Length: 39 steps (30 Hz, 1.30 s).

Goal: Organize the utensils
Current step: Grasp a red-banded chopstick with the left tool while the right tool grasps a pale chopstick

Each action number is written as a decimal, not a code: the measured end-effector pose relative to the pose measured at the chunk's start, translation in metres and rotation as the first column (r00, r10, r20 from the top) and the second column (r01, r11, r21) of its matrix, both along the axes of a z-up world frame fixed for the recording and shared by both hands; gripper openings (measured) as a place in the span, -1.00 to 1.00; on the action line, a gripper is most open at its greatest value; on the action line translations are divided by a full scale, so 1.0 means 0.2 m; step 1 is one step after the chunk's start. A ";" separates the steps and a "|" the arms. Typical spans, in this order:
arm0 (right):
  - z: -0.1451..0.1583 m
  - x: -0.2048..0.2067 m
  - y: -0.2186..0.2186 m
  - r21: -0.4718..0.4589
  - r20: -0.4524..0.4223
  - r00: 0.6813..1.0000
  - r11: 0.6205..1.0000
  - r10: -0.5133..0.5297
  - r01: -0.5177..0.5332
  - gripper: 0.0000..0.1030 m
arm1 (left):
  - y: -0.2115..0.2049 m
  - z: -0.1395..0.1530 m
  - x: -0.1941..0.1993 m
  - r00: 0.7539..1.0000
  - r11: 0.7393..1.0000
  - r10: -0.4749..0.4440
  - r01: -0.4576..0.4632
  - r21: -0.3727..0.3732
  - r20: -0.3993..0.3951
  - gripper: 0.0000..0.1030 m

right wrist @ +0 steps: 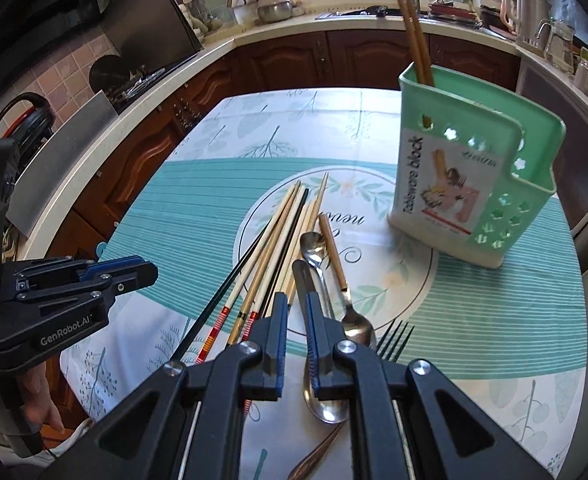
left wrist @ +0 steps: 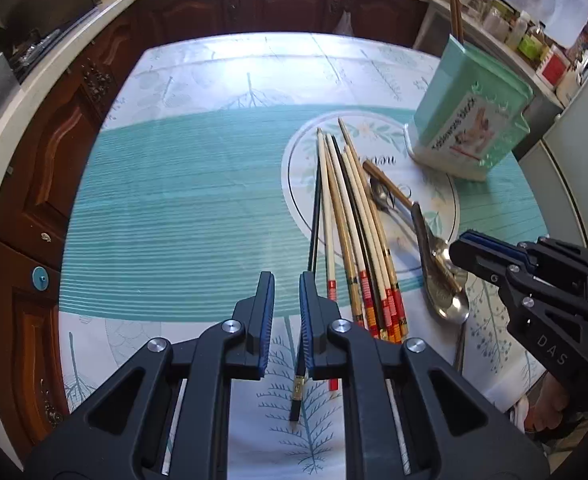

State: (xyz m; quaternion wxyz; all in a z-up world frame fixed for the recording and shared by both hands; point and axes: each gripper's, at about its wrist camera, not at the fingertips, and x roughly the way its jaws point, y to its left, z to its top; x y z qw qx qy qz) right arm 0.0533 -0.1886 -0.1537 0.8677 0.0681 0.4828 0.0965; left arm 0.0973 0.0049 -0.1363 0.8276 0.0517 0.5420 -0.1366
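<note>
A pile of chopsticks (left wrist: 354, 232) lies on the tablecloth, with spoons (left wrist: 442, 276) beside it; the pile (right wrist: 278, 248) and the spoons (right wrist: 322, 276) also show in the right wrist view. A black fork (right wrist: 394, 340) lies by the spoons. A green utensil holder (left wrist: 470, 116) (right wrist: 474, 176) stands at the far right with two chopsticks in it. My left gripper (left wrist: 287, 280) hovers over a black chopstick (left wrist: 314, 232), jaws slightly apart and empty. My right gripper (right wrist: 295, 300) hovers over the spoons, jaws slightly apart and empty.
The table (left wrist: 182, 184) has a teal and white leaf-print cloth. Dark wooden cabinets (left wrist: 46, 152) and a white counter (right wrist: 94, 128) wrap around the far and left sides. Jars and bottles (left wrist: 534, 40) crowd the counter at the right.
</note>
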 end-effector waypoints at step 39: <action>-0.13 -0.01 0.04 0.081 -0.076 0.996 0.996 0.042 -0.035 -0.83 | -0.27 -0.36 0.46 0.934 0.994 -0.095 0.107 0.014 -0.344 -0.83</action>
